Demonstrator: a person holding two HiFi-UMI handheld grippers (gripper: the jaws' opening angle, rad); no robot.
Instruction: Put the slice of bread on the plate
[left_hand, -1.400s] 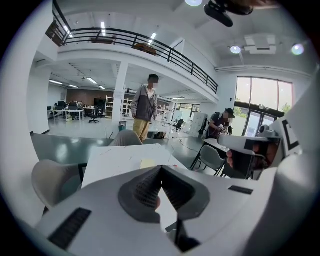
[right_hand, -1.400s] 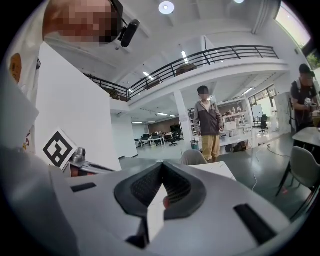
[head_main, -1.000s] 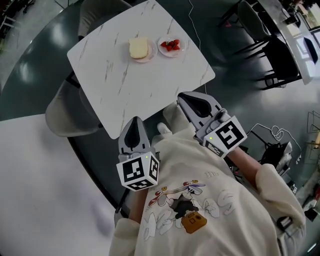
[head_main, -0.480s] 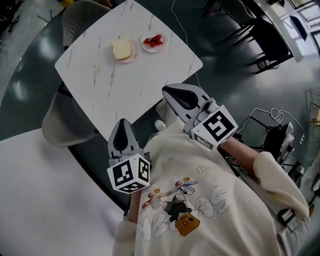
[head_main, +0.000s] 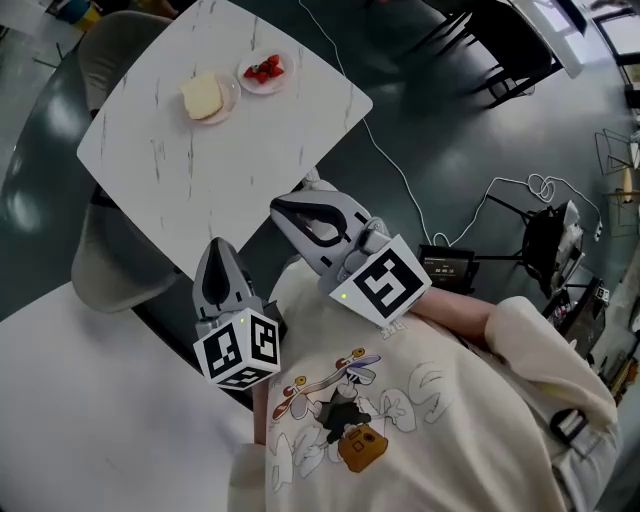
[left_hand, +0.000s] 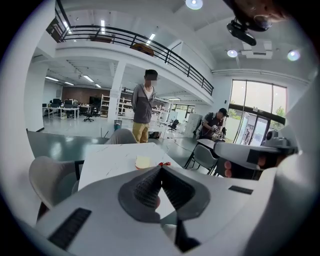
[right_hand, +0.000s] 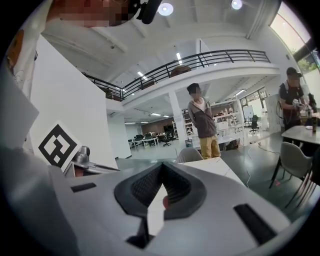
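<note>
Dark green polished floor (head_main: 480, 130) of an open hall with a railed mezzanine (left_hand: 150, 45). On it stands a square white marble-patterned table (head_main: 250, 150), seen cornerwise from above.

Near the table's far corner, a slice of pale yellow bread (head_main: 202, 97) lies flat on a small round clear plate (head_main: 230, 95), well apart from both grippers. Just beside it, toward the right-hand edge, a second small round plate (head_main: 248, 80) carries cut red strawberries (head_main: 265, 70).

Over the table's near corner hangs the grey left gripper (head_main: 213, 245), which bears a black-and-white marker cube. Its jaws are pressed together so that the ribbed dark pads meet at the tips, with nothing between them. Just off the near right-hand edge is the grey right gripper (head_main: 280, 208), whose jaws are likewise closed tip to tip and empty.

Both grippers are held in front of a cream sweatshirt with a cartoon print (head_main: 400, 420). A grey shell chair (head_main: 110, 270) stands at the table's left edge, and a white cable (head_main: 400, 180) trails across the floor.

The left gripper view shows a standing person in a grey jacket and tan trousers (left_hand: 142, 107) beyond the table's far side. A second person in a dark cap (left_hand: 215, 122) is at another table to the right.
</note>
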